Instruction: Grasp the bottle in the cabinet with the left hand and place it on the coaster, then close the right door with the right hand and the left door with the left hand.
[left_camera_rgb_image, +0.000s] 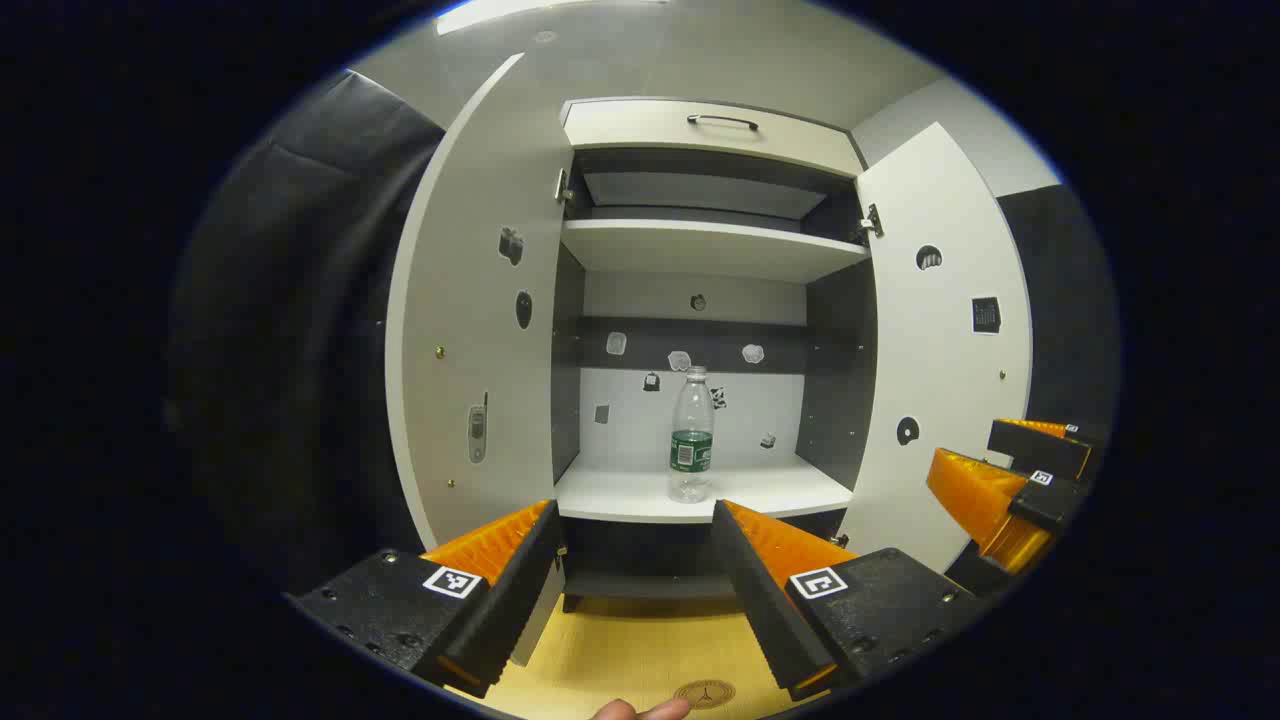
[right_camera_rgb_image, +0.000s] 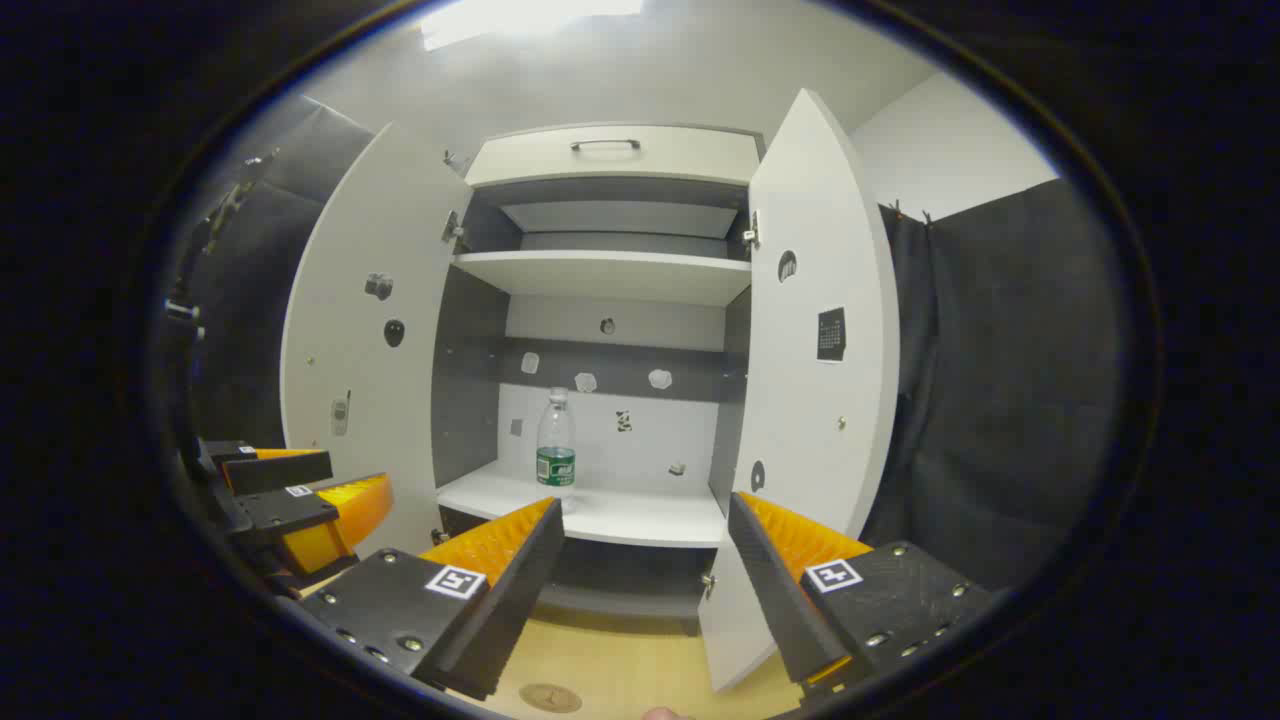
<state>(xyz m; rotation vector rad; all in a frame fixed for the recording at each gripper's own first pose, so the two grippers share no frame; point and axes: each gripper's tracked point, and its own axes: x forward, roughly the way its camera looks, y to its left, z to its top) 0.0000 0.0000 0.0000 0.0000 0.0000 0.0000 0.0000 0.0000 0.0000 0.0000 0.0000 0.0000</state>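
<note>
A: Left gripper view: the left gripper (left_camera_rgb_image: 635, 560) hangs wide open and empty before the cabinet (left_camera_rgb_image: 700, 250); the bottle (left_camera_rgb_image: 691, 435) stands upright on the lower shelf, well apart; it should approach level and centred on the label.

B: Right gripper view: the right gripper (right_camera_rgb_image: 640, 570) is wide too, holding nothing; the bottle (right_camera_rgb_image: 555, 445) stands left of centre; the coaster (right_camera_rgb_image: 550, 697) lies on the table below, ready.

I see a clear bottle (left_camera_rgb_image: 691, 435) with a green label inside the white, grey-lined cabinet (left_camera_rgb_image: 700, 245); my fingers (left_camera_rgb_image: 495, 545) are orange with black pads.
</note>
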